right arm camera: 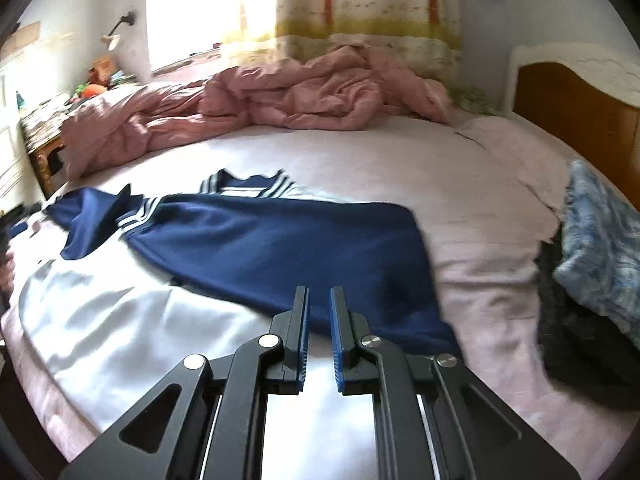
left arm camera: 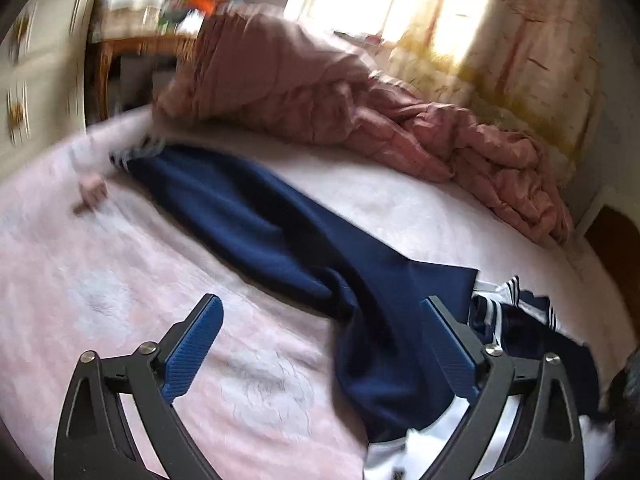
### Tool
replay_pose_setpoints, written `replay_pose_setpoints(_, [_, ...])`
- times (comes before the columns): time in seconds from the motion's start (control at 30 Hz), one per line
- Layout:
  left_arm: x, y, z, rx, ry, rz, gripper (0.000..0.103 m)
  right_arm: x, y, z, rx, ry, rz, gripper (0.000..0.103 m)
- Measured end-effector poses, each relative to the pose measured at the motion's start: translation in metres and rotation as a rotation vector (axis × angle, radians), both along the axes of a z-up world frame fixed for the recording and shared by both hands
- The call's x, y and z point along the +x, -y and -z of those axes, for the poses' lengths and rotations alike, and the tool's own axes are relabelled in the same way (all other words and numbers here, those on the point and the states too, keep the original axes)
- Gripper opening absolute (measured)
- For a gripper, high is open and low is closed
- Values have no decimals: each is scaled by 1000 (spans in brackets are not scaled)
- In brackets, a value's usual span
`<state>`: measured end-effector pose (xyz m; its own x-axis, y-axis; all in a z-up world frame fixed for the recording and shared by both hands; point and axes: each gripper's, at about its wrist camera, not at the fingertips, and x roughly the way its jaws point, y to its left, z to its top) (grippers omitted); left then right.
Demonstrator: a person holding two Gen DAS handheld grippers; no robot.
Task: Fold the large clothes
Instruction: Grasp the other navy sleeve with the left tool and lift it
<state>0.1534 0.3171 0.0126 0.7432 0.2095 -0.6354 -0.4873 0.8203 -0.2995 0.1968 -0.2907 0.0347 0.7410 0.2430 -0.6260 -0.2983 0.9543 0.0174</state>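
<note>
A large navy and white garment with striped trim [right arm camera: 256, 248] lies spread on the pink bed sheet [right arm camera: 472, 184]. Its navy part is laid over the white body [right arm camera: 120, 320]. In the left wrist view a long navy sleeve [left arm camera: 256, 216] stretches away to a striped cuff [left arm camera: 136, 154]. My left gripper [left arm camera: 324, 320] is wide open and empty just above the navy cloth. My right gripper [right arm camera: 319, 304] has its jaws close together with a narrow gap and nothing between them, above the lower edge of the navy part.
A crumpled pink duvet [right arm camera: 280, 96] lies along the far side of the bed, under a sunlit curtain [right arm camera: 360, 12]. A wooden headboard [right arm camera: 580, 112] and a blue patterned pillow [right arm camera: 600, 248] are at the right. A cluttered bedside table [left arm camera: 140, 28] stands at the left.
</note>
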Motion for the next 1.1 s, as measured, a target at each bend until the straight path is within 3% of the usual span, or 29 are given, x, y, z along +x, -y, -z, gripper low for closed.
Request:
replay_pose_setpoints(0.1, [16,-25,21,-56,-35,-70,83,5,-10,18,-26,-37,3,11])
replay_pose_setpoints(0.2, [24,-40,40,-68,-21,-95,83,12,-9,34,-19,-81,15,11])
replay_pose_setpoints(0.3, [37,-62,68,-117,-101,-123,78,14,-8,41,-14,-105,31,11])
replay_pose_setpoints(0.47, [56,-69,65,-149,-86,-108,78,10,-11,43,-4,-89,8,11])
replay_pose_setpoints(0.53, [69,-69,69,-104,-116,-135,75,10,-15,46,-17,-88,0,11])
replay_pose_setpoints(0.6, [82,-58,69,25,-167,-129,40,11,-18,50,-32,-94,-2,11])
replay_pose_setpoints(0.63, [86,-57,72,63,-199,-112,18,13,-18,54,-43,-102,-1,11])
replay_pose_setpoints(0.67, [86,-55,72,73,-201,-109,3,14,-18,57,-47,-110,2,11])
replay_pose_setpoints(0.73, [75,-51,58,85,-126,-98,3,15,-14,63,-40,-130,19,11])
replay_pose_setpoints(0.87, [38,-17,-10,178,168,-54,3,21,-3,70,12,-173,30,11])
replay_pose_setpoints(0.97, [16,34,-58,203,331,105,3,20,-5,71,1,-170,26,11])
replay_pose_setpoints(1.1, [-5,118,-95,216,462,303,3,15,-13,71,-56,-147,30,11])
